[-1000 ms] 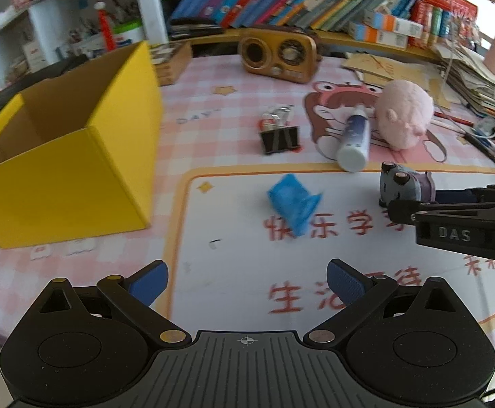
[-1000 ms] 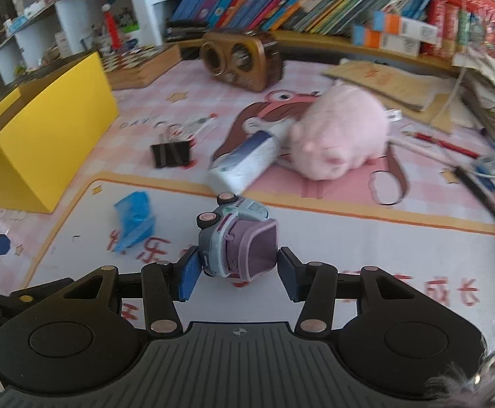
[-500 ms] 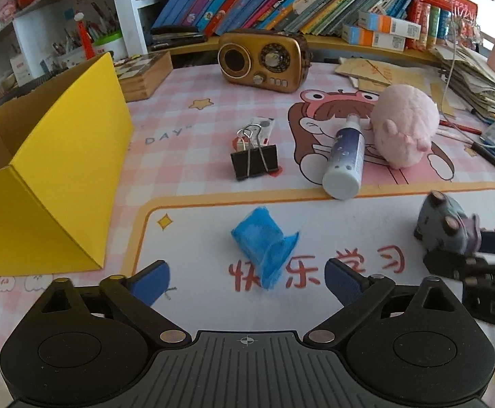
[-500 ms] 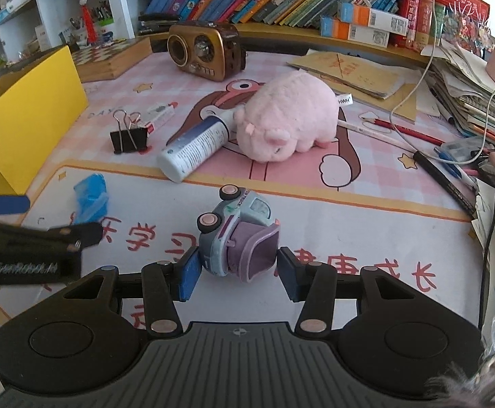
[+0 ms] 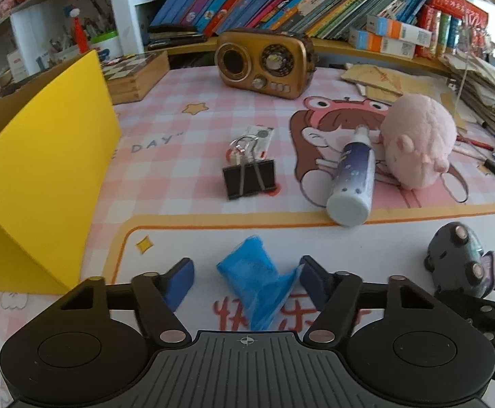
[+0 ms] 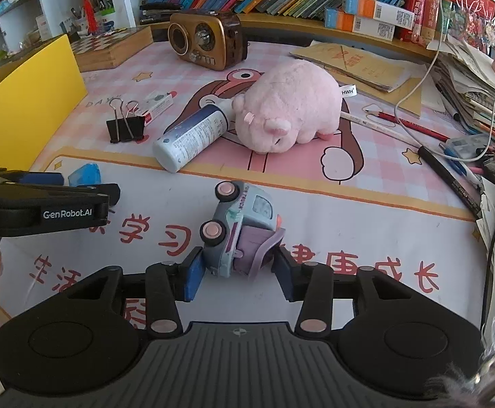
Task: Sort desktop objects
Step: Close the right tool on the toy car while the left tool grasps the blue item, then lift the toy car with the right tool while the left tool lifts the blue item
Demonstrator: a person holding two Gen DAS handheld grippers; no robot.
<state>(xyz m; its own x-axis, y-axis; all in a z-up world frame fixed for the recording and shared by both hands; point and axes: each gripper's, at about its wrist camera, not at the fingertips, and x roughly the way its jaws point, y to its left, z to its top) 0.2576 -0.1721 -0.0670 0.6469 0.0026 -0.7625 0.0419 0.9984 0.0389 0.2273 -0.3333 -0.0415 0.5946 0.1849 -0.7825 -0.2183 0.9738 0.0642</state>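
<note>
A crumpled blue wrapper (image 5: 254, 278) lies on the white desk mat between the fingers of my left gripper (image 5: 246, 273). Its jaws are closing; the right pad brushes the wrapper's flap and the left pad stands apart. A grey and purple toy car (image 6: 240, 214) is tipped on its side, wheels to the left, between the fingers of my right gripper (image 6: 239, 268). Those jaws are opening, with a small gap at the right pad. The car (image 5: 458, 251) also shows at the right of the left wrist view.
A yellow cardboard box (image 5: 43, 170) stands open at the left. Farther back lie a black binder clip (image 5: 249, 178), a white spray bottle (image 5: 354, 176) and a pink plush (image 5: 417, 139). A brown radio (image 5: 264, 61), books and paper piles line the back and right.
My left gripper has come forward over the blue wrapper and its jaws have narrowed around it. The right jaws have widened a little and the toy car has tipped over between them.
</note>
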